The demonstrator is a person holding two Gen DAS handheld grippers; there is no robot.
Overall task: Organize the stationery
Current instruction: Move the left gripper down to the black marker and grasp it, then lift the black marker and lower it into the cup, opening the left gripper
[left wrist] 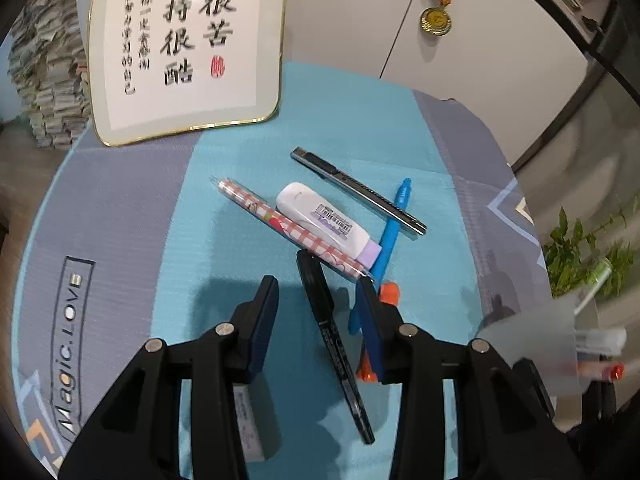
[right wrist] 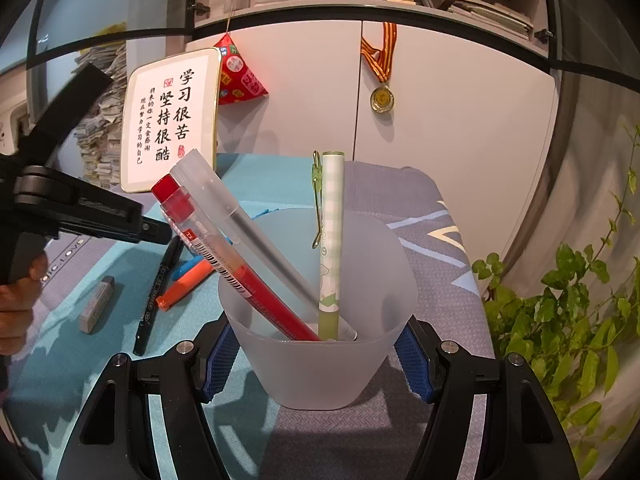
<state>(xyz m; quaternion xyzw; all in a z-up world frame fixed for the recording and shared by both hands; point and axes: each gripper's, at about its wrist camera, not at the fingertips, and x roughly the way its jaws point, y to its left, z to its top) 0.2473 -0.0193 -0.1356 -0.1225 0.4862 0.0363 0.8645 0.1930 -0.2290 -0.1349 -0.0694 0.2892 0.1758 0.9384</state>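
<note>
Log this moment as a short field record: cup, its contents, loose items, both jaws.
cup: frosted cup, upright
in cup: red pen, clear pen, green pen
loose on mat: black marker, checked pen, utility knife, eraser
left gripper: jaws open astride the black marker
right gripper: jaws clamp the cup

The left claw's pad [left wrist: 370,328] hides much of the orange pen [left wrist: 386,296]; the frosted cup [left wrist: 528,344] blurs.

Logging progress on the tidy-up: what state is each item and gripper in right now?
Cup: upright, gripped by right gripper.
Red pen: leaning in cup.
Green pen: standing in cup.
Black marker: flat, between left gripper fingers, untouched.
Eraser: flat on mat.
</note>
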